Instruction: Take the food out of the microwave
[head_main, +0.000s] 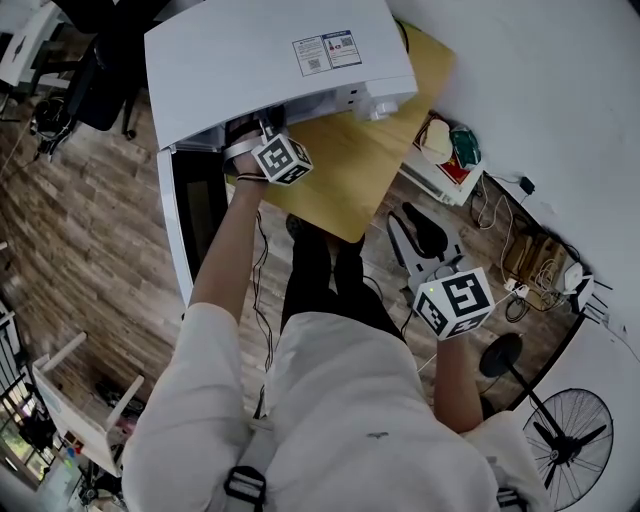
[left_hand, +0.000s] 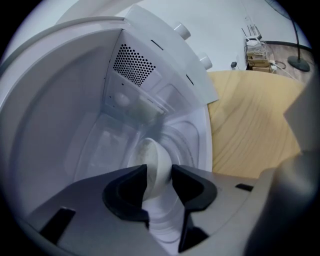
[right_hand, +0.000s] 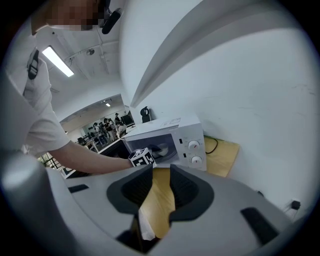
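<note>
A white microwave (head_main: 270, 60) stands on a wooden table (head_main: 340, 180) with its door (head_main: 190, 210) swung open to the left. My left gripper (left_hand: 159, 172) reaches into the cavity; only its marker cube (head_main: 282, 158) shows at the opening in the head view. A white bowl (left_hand: 157, 162) sits on the glass turntable, its edge between the open jaws; I cannot see the pads press on it. The right gripper view shows the bowl (right_hand: 163, 149) inside the microwave (right_hand: 172, 132). My right gripper (right_hand: 161, 175) hangs back from the table (right_hand: 162, 200), open and empty, over the floor (head_main: 420, 240).
Two knobs (left_hand: 182, 31) sit on the microwave's front panel, right of the cavity. A floor fan (head_main: 570, 430), cables and a power strip (head_main: 520, 285) lie on the floor at right. A low box of items (head_main: 445, 150) stands beside the table. An office chair (head_main: 100, 70) is at top left.
</note>
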